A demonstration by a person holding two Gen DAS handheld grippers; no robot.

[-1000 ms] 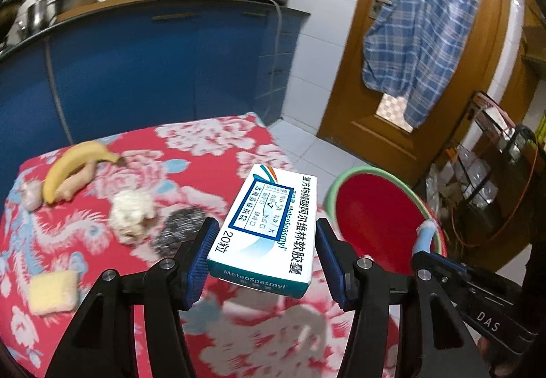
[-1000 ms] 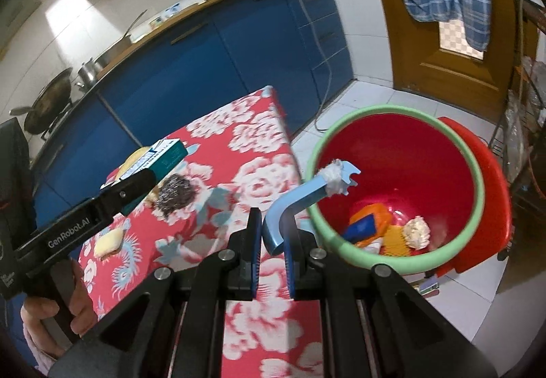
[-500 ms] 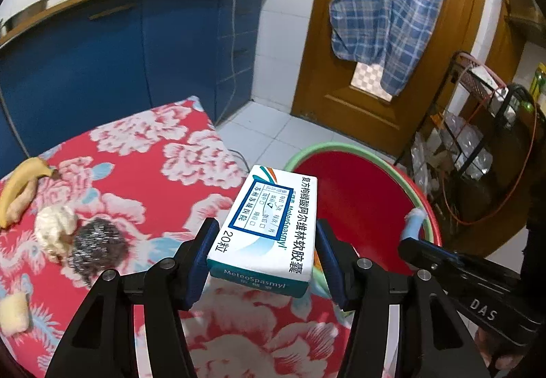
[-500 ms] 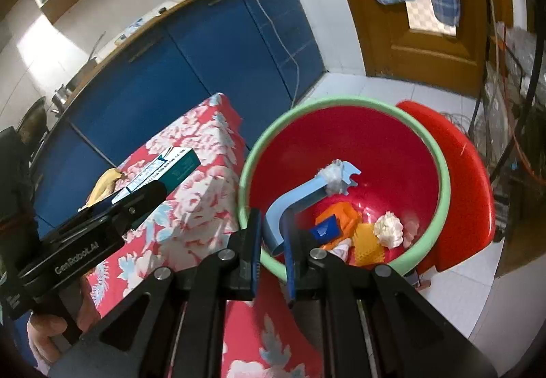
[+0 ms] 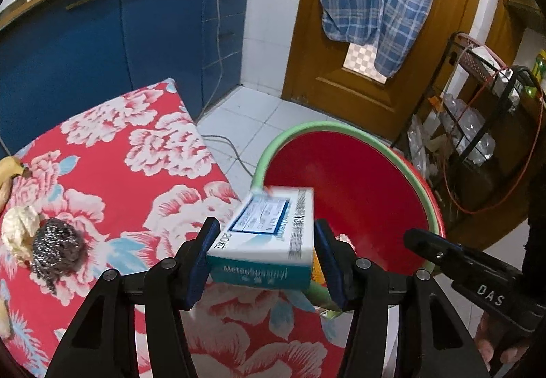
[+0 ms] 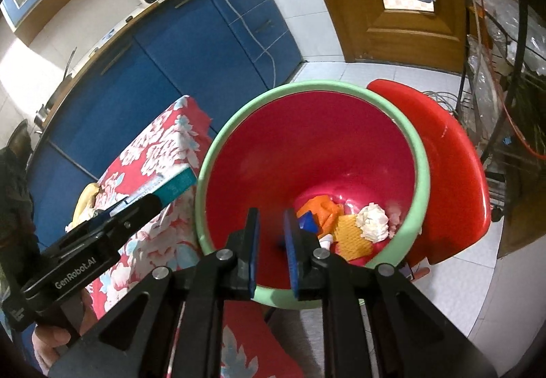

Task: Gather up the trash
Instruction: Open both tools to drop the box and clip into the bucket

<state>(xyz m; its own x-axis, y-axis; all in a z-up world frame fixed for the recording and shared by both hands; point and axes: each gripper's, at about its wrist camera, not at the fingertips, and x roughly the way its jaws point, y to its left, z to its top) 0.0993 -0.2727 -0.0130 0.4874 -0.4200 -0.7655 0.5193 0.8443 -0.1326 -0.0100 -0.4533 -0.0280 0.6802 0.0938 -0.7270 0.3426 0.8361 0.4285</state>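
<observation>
While the left tool (image 5: 262,255) clamps the medicine box (image 5: 264,238) at the near rim of the red bin (image 5: 344,187), I'd carry it further over the bin's mouth before letting go; the right tool (image 6: 271,241) hangs empty, parted, above it.

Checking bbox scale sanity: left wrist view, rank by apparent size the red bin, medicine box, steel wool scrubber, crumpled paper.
1. red bin, largest in frame.
2. medicine box, inflated by sitting close to the lens, between the left tongs.
3. steel wool scrubber and crumpled paper: too alike to rank; the scrubber overlaps the paper.
</observation>
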